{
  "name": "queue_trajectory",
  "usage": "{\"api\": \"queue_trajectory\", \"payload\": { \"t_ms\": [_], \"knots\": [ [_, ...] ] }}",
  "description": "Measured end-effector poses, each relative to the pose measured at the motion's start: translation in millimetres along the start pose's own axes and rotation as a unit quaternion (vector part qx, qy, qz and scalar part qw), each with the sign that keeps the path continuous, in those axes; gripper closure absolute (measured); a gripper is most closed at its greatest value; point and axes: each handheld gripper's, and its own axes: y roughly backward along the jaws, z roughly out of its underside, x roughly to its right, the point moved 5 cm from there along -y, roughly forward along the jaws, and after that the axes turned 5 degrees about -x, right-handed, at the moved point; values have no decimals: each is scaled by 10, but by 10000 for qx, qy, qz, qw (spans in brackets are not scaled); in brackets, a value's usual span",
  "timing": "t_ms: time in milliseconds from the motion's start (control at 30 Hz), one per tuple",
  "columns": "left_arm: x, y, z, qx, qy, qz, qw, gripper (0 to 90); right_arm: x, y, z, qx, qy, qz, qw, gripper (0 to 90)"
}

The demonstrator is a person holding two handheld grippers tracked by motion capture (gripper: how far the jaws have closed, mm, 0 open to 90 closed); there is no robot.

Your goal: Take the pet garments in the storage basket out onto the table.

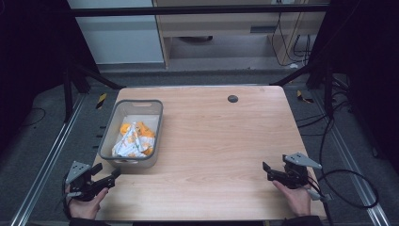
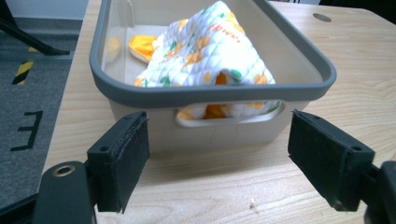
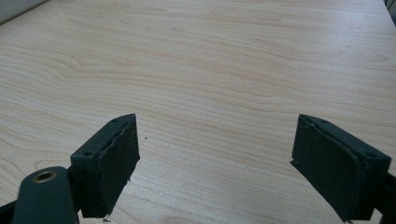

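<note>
On the bench's (image 1: 211, 141) left half sits your bin (image 1: 157, 123), a rounded rectangular tub with pale, smooth plastic walls and a thick grey rim. Its long axis runs away from you, near end with the handle slot facing your left gripper (image 1: 110, 177). Inside lies a quilted cloth (image 1: 131, 141), white with an orange and green print, bunched up and reaching to the near wall; in the left gripper view it shows through the slot. Your left gripper sits just short of that near wall, pointing at it, jaws spread wide with nothing between them, black pads (image 2: 126, 158) worn at the edges. Over on the bench's right side, well apart from the bin, your right gripper (image 1: 269, 170) is spread wide too, above bare light wood grain.
</note>
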Motion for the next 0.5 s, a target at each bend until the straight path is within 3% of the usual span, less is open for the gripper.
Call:
{"api": "queue_trajectory", "payload": {
  "t_ms": [500],
  "knots": [
    [63,98,-255,244,-123,87,9996,202,-13,-50,32,-124,48,17,9999,139]
  ]
}}
